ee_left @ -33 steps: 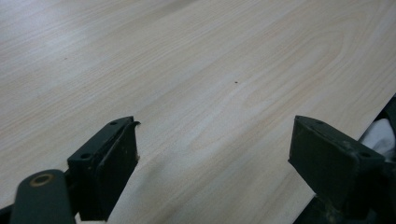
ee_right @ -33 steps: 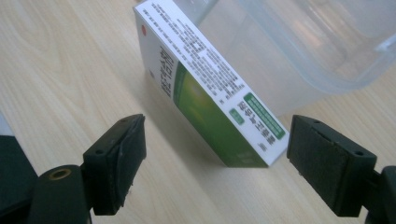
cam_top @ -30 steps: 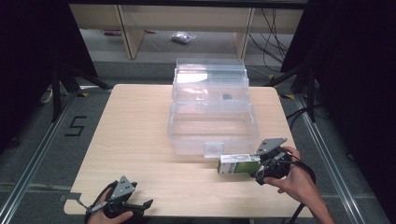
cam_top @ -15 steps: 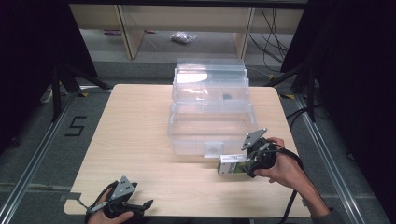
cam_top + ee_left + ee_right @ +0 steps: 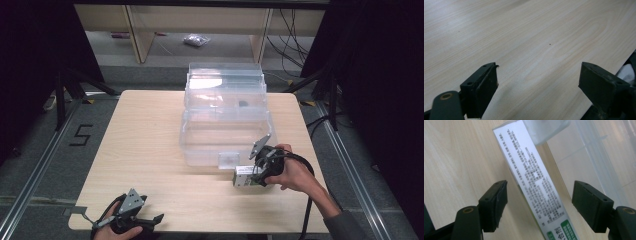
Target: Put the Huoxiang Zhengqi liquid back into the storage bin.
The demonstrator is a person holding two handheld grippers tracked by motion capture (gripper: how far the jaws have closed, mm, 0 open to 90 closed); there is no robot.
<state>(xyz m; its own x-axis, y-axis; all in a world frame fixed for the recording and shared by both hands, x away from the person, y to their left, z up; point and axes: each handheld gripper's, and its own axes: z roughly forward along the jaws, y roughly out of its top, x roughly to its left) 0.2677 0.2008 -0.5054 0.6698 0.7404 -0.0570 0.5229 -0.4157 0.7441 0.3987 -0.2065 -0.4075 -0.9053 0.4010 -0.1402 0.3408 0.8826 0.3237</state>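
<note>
At lower right of the high view, the box [image 5: 246, 176] is seen lying on the table [image 5: 145, 145] just before the bin [image 5: 225, 120], between the right gripper's [image 5: 256, 172] parted jaws, untouched, while the left gripper [image 5: 131, 219] is held open at lower left.

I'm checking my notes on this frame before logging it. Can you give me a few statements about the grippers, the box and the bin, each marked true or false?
1. The right gripper has its jaws open on either side of the small printed box. True.
2. The printed box sits inside the clear plastic bin. False: it lies on the table, just in front of the bin.
3. The left gripper is shut on a cloth. False: its jaws are open over bare wood.
4. The left gripper is near the table's front edge, far from the bin. True.
5. The bin is opaque and black. False: it is see-through plastic.
</note>
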